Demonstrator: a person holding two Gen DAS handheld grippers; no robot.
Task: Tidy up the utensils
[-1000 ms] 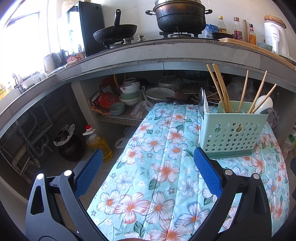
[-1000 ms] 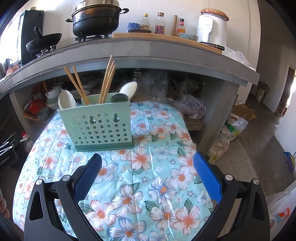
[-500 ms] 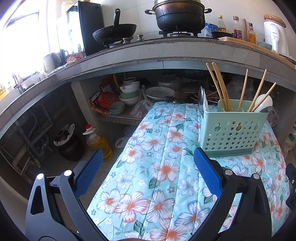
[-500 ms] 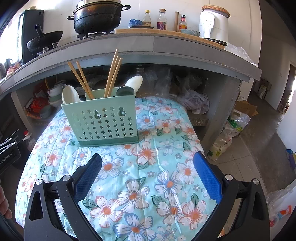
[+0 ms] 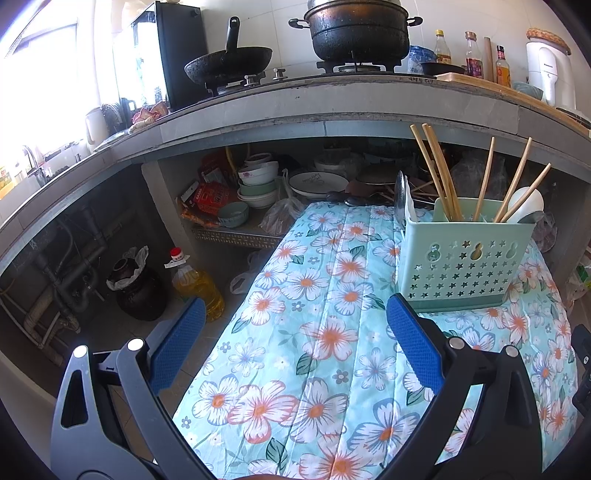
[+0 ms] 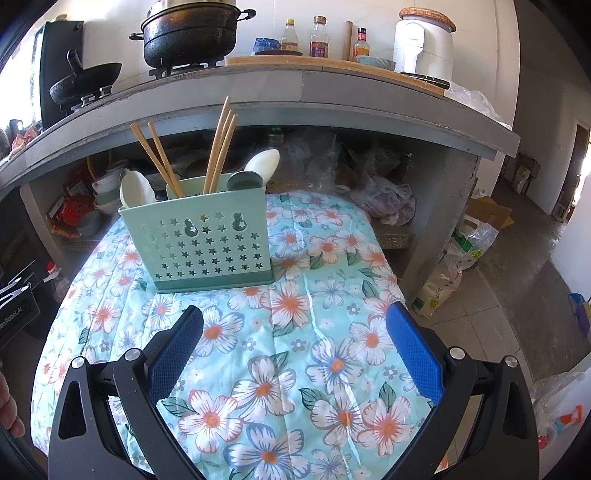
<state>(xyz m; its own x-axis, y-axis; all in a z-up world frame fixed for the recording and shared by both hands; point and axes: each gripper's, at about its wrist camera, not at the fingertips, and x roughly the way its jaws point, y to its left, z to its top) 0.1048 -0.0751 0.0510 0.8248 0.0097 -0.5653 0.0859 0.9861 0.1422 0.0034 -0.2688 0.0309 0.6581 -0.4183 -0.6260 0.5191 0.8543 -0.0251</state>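
Observation:
A pale green utensil holder [image 5: 466,260] [image 6: 207,240] with star cutouts stands on the floral tablecloth [image 5: 332,332] [image 6: 295,332]. Wooden chopsticks [image 5: 439,173] [image 6: 218,147] lean out of it, and white spoons [image 5: 524,203] [image 6: 263,162] [image 6: 135,190] poke above its rim. My left gripper [image 5: 295,347] is open, hovering over the cloth with the holder ahead to its right. My right gripper [image 6: 295,343] is open too, short of the holder, which sits ahead and left. Neither holds anything.
A grey concrete counter [image 5: 332,99] overhangs behind the table, carrying a black pot [image 5: 358,33], a wok [image 5: 229,66] and bottles. Bowls and plates [image 5: 258,181] fill the shelf below. An oil bottle [image 5: 195,284] stands on the floor left; bags [image 6: 454,266] lie right.
Both grippers have drifted slightly; the holder appears a little lower and closer in the right wrist view. Both stay open and empty.

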